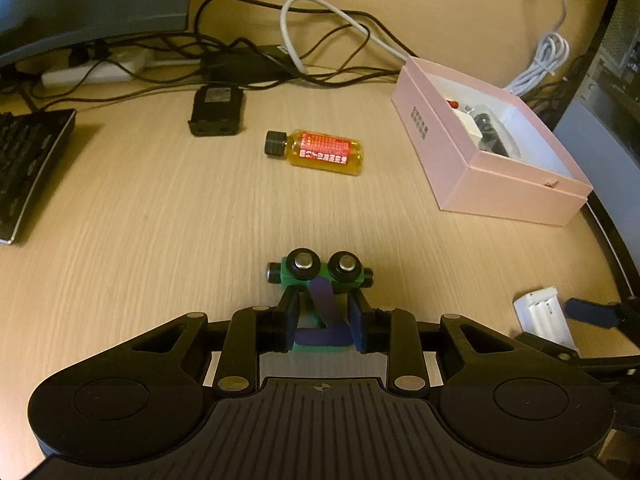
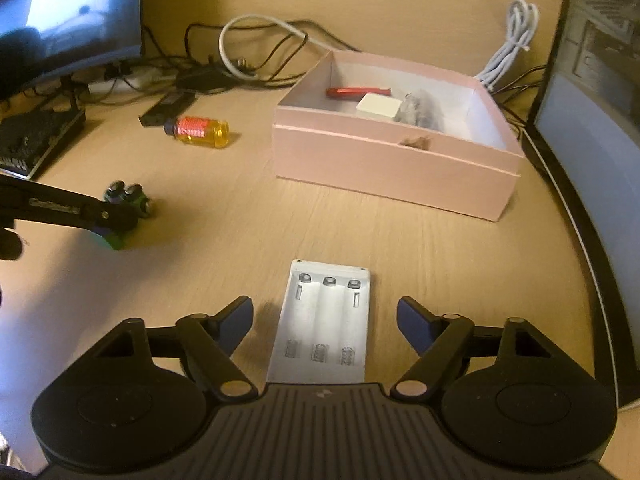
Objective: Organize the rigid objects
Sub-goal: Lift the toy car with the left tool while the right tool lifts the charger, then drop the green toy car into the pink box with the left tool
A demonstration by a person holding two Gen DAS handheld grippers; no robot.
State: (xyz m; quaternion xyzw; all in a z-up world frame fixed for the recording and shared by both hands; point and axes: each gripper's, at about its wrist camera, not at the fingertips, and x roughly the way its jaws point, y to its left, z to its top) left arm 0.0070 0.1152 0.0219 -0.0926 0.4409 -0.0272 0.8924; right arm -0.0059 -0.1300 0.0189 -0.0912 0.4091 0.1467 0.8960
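Note:
My left gripper (image 1: pixel 323 322) is shut on a green and purple toy part with black wheels (image 1: pixel 319 276); the toy part also shows in the right wrist view (image 2: pixel 127 204), low over the desk. My right gripper (image 2: pixel 325 322) is open, its fingers on either side of a white battery holder (image 2: pixel 325 320) that lies flat on the desk; the holder also shows in the left wrist view (image 1: pixel 543 316). A small yellow bottle with a red label and black cap (image 1: pixel 316 152) lies on its side mid-desk. An open pink box (image 2: pixel 396 160) holds a red item (image 2: pixel 358 92), a white block and a grey item.
A keyboard (image 1: pixel 28 168) lies at the left and a monitor (image 1: pixel 80 0) stands behind it. A black adapter (image 1: pixel 216 110), a power strip and tangled cables (image 1: pixel 320 52) run along the back. The desk's curved black edge (image 2: pixel 580 240) is at the right.

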